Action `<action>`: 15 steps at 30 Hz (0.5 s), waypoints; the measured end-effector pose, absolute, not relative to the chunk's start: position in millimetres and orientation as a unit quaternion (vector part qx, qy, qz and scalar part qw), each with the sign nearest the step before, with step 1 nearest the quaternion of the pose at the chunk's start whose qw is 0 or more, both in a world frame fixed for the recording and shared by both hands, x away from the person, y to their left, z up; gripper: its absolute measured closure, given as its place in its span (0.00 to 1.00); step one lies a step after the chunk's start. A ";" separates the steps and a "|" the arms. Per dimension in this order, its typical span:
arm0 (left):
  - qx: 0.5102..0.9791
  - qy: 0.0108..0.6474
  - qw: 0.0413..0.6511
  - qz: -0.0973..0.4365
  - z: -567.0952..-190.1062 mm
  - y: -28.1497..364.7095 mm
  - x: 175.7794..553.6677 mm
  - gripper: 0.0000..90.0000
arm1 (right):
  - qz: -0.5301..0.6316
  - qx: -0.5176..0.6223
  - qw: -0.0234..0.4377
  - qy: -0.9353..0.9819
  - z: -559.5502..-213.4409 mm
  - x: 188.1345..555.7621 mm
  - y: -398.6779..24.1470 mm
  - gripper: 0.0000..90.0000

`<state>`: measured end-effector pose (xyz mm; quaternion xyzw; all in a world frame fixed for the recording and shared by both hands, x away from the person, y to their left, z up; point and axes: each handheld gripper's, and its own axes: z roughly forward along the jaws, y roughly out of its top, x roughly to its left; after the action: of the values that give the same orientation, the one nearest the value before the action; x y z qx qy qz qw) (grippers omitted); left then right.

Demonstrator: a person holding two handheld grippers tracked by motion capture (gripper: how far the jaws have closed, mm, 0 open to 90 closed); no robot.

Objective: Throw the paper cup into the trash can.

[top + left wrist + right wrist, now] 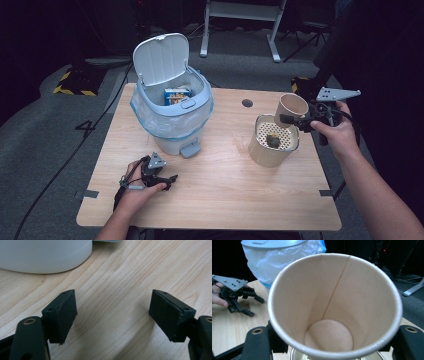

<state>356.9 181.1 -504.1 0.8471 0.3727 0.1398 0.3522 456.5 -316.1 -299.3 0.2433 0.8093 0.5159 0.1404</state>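
The right tongs (295, 120) grip a paper cup (291, 106) by its wall, one jaw on each side, holding it tipped over a beige pot (265, 152) whose perforated insert (275, 134) carries a small dark lump (273, 140) just below the cup (seen from these tongs, the cup (334, 305) looks empty inside). The left tongs (167, 181) rest on the desk (225, 190) with their jaws wide and nothing between them, only bare desk (117, 297). Beyond them stands a lined bin (172, 112) with its lid (160, 59) up and a box (177, 95) inside, well to the left of the right tongs.
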 end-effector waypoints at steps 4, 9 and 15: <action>0.847 0.375 0.351 0.140 -503.9 180.8 356.8 0.25 | 0.519 0.240 0.136 0.809 -295.6 459.6 -310.7 0.35; 0.844 0.381 0.350 0.145 -504.0 179.9 356.8 0.25 | 0.519 0.225 0.134 0.814 -286.9 467.2 -296.6 0.35; 0.844 0.381 0.350 0.145 -504.0 179.9 356.8 0.25 | 0.518 0.210 0.132 0.818 -275.1 474.6 -277.2 0.35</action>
<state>356.8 179.9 -504.0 0.8437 0.3805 0.1446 0.3501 474.6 -277.2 -275.1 0.2100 0.8184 0.5182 0.1325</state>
